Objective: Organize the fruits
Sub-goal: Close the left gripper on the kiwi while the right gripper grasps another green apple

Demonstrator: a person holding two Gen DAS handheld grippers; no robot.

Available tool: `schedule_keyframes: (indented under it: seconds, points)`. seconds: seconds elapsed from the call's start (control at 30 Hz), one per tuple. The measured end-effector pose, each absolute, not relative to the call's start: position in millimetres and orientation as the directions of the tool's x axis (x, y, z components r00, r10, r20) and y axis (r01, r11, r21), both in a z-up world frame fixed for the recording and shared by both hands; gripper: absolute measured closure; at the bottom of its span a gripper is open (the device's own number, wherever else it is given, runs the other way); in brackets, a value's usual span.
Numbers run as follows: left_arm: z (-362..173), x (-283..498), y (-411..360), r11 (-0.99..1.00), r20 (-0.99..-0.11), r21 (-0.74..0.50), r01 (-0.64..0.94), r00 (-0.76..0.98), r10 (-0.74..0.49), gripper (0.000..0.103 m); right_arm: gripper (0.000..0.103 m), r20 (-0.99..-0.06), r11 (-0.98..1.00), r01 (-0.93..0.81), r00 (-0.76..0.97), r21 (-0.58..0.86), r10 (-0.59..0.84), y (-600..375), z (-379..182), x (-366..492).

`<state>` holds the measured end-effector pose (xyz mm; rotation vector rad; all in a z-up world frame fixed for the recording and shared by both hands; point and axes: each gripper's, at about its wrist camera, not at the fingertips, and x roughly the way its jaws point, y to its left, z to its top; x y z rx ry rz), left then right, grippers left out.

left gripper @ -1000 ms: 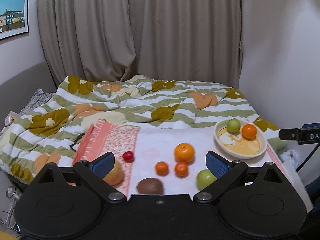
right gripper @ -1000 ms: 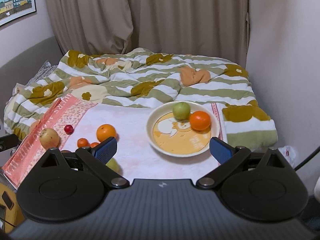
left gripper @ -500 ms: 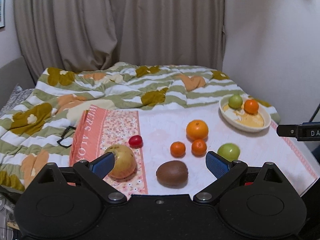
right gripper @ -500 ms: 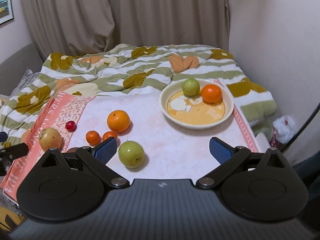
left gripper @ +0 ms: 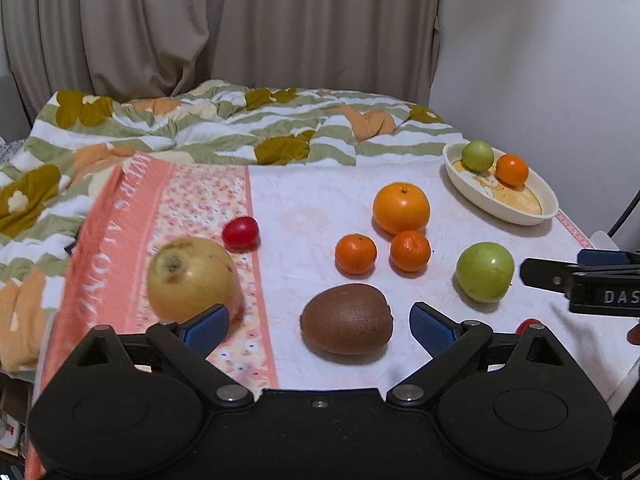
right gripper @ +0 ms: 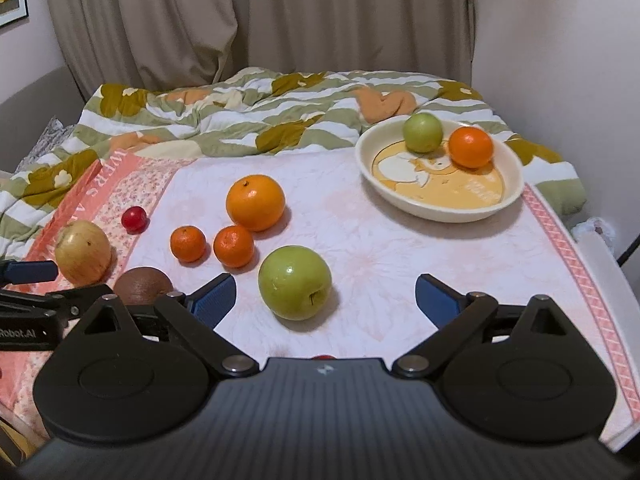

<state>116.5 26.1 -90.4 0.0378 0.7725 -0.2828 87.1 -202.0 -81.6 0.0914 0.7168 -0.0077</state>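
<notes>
Both tools gape wide, empty: left tool (left gripper: 316, 326) fronts the kiwi (left gripper: 346, 319), half-hidden in the right view. Right tool (right gripper: 323, 294) faces the green apple (right gripper: 295, 282); bowl (right gripper: 516, 190) at two o'clock.

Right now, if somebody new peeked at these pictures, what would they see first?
Probably the fruit scattered over the pink cloth: a big orange, a shiny green apple right in front of the open right claw, and a brown kiwi between the open left claw's fingers. Farther back, the cream bowl already holds two fruits.
</notes>
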Motion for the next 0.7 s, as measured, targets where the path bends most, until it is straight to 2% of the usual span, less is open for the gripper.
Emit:
schedule_keyframes:
  seconds: [0.2,0.3,0.37,0.5,0.57,0.7]
  points:
    - [-109.5,129.6,10.7,0.964,-0.717,-0.082,0.252,0.657,-0.232,0.007,0.000,-0.662,0.997,0.019,0.748,0.080,0.039,-205.7,-95.6,108.8]
    - [-117.9,137.7,10.0,0.965,-0.733,-0.113,0.236,0.637,-0.241,0.012,0.000,-0.669,0.996,0.028,0.743,0.080,0.033,-206.0,-102.3,116.2]
    - [-122.2,141.5,11.7,0.966,-0.739,-0.133,0.224,0.626,-0.247,0.020,0.000,-0.678,0.996,0.027,0.734,0.081,0.035,-203.8,-106.7,119.1]
    - [-126.2,146.0,12.4,0.962,-0.749,-0.168,0.216,0.606,-0.267,0.027,0.000,-0.686,0.995,0.012,0.725,0.096,0.058,-202.0,-110.2,123.6]
    - [-125.9,145.3,10.1,0.957,-0.744,-0.177,0.229,0.605,-0.283,0.033,0.000,-0.687,0.996,0.000,0.724,0.093,0.064,-199.8,-110.9,125.6]
    - [-125.2,142.5,7.4,0.959,-0.746,-0.162,0.230,0.608,-0.272,0.034,0.007,-0.695,0.994,-0.020,0.714,0.107,0.090,-196.2,-112.3,129.9]
